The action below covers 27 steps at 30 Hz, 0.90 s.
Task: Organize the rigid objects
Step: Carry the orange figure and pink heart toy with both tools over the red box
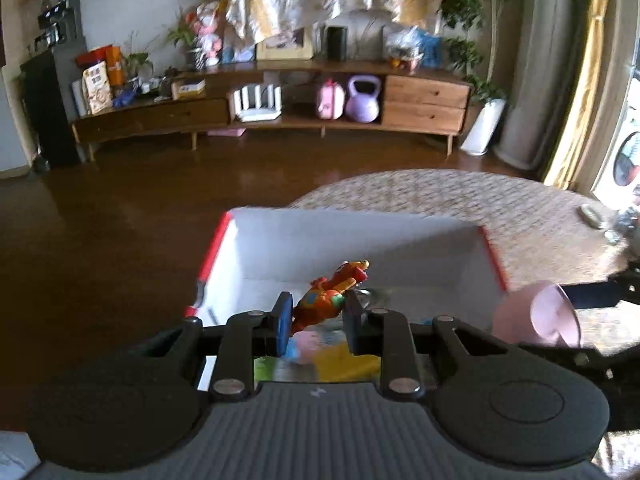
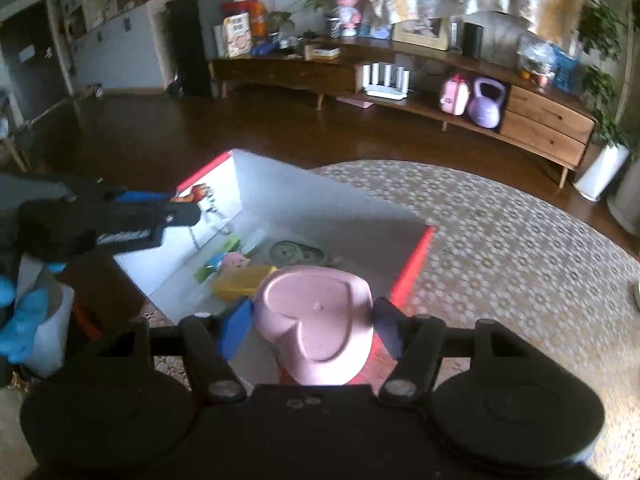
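**Both grippers loaded above the open box**

The left gripper [image 1: 318, 320] has its jaws drawn in close around a small red and orange toy figure [image 1: 330, 294], which sticks up and forward from between the blue-faced fingers [image 1: 283, 322]. The toy hangs over the inside of a white box [image 1: 360, 248] with red outer edges. In the right wrist view the same gripper [image 2: 188, 210] reaches in from the left over the box's near-left corner, the toy [image 2: 198, 193] showing at its tip.

The right gripper [image 2: 316, 320] has its jaws spread fairly wide and pressed against the two sides of a pink cup [image 2: 316, 320], turned so that its heart-shaped base faces the camera. The cup is held at the box's near edge, partly above the interior. From the left wrist view the cup [image 1: 536, 316] appears just beside the box's right wall, mouth toward the camera.

On the floor of the box [image 2: 320, 208] lie a yellow block [image 2: 244, 280], a pink and blue toy [image 2: 230, 260], a green piece [image 2: 224, 248] and a round grey-green object [image 2: 296, 254], close together near the middle; their exact contact is blurred.

The box stands partly on a round patterned rug [image 2: 500, 240] over a dark wooden floor [image 1: 120, 220]. A long low wooden sideboard [image 1: 424, 100] runs along the far wall, with a purple kettlebell [image 1: 362, 100] in an open shelf.
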{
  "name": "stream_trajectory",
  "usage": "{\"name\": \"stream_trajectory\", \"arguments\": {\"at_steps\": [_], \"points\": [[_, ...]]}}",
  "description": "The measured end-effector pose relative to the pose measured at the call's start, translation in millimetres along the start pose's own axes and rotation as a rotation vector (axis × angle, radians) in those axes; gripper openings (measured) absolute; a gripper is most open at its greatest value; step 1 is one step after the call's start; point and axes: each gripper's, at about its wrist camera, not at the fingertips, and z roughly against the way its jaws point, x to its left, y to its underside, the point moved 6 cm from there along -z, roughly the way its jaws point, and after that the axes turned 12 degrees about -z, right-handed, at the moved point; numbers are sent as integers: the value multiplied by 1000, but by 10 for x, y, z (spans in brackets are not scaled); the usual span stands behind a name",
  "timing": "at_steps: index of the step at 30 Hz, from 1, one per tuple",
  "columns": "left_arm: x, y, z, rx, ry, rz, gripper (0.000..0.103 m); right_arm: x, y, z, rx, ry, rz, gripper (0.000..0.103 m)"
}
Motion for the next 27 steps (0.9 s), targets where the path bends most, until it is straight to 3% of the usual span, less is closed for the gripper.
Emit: {"name": "stream_trajectory", "arguments": {"at_steps": [4, 7, 16, 27], "points": [[178, 57, -290, 45, -41, -14, 25, 186, 43, -230, 12, 32, 79, 66], [252, 133, -499, 86, -33, -1, 25, 229, 89, -372, 34, 53, 94, 66], [162, 304, -889, 214, -40, -58, 26, 206, 172, -620, 82, 112, 110, 66], [77, 367, -904, 265, 1, -47, 27, 103, 271, -645, 97, 119, 45, 67]]}}
